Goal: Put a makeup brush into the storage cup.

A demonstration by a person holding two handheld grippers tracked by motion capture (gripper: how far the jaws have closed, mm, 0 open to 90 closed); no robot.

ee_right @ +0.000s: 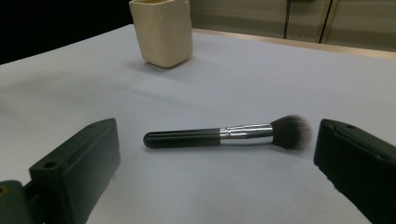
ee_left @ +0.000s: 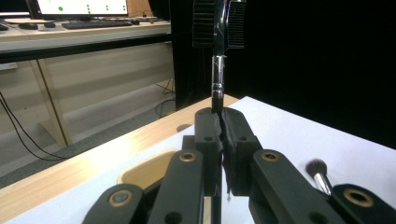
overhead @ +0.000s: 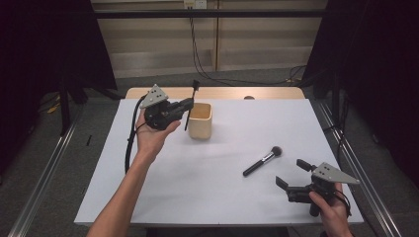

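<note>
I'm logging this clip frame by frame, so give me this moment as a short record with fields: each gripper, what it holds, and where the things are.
left gripper: shut on the brow brush, held upright beside the cup
right gripper: open, resting low on the table, holds nothing
cup: cream, upright, far part of the white table
powder brush: lies flat on the table, just ahead of the right gripper's open jaws

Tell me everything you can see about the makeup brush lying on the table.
The makeup brush has a glossy black handle with a rounded end, a shiny silver ferrule and a fluffy dark head with paler tips. It lies flat on the white table, touching nothing else, to the right of the cream cup. The right gripper sits just short of it with jaws wide open, the brush lying crosswise ahead of the gap between them.
</note>
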